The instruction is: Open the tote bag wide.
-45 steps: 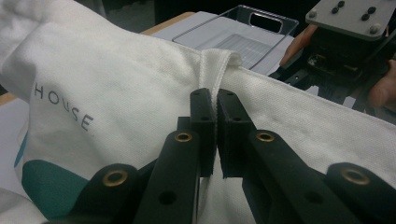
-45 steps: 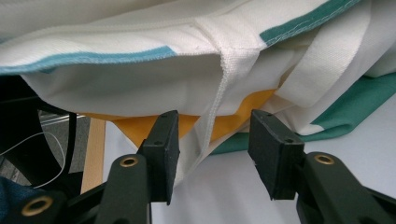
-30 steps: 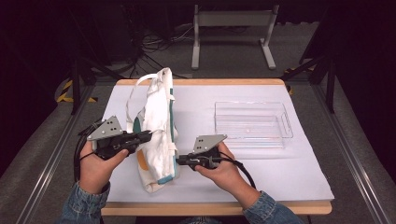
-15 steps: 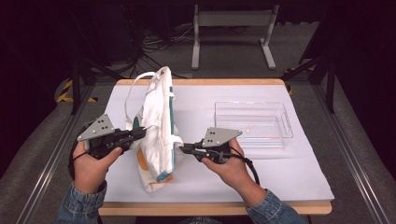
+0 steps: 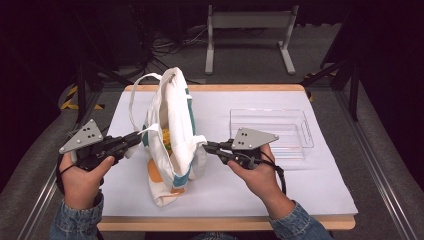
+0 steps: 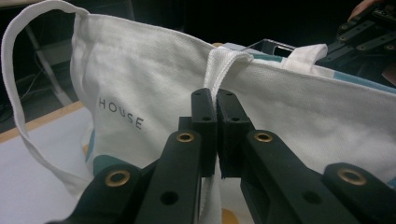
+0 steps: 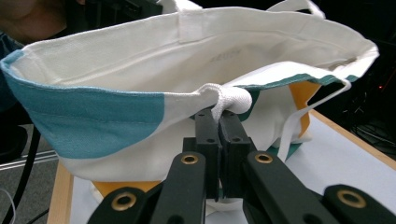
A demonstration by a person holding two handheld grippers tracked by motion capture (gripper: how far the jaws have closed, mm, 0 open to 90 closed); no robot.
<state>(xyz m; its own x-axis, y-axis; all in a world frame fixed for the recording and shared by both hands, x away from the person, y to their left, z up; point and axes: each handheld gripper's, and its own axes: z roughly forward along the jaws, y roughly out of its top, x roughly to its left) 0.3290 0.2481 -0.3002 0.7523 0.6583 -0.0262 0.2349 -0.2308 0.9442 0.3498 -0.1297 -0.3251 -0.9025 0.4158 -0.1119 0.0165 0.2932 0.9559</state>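
The left gripper (image 5: 134, 140) and right gripper (image 5: 207, 147) are pointing inward toward each other, jaws clamping shut, hands gripping them.

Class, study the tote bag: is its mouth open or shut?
Open. The left gripper and right gripper each clamp a rim of the tote bag, the rims stand apart, and something yellow shows inside.

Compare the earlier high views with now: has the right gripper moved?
Yes. The right gripper, shut on the bag, has shifted right, toward the clear tray.
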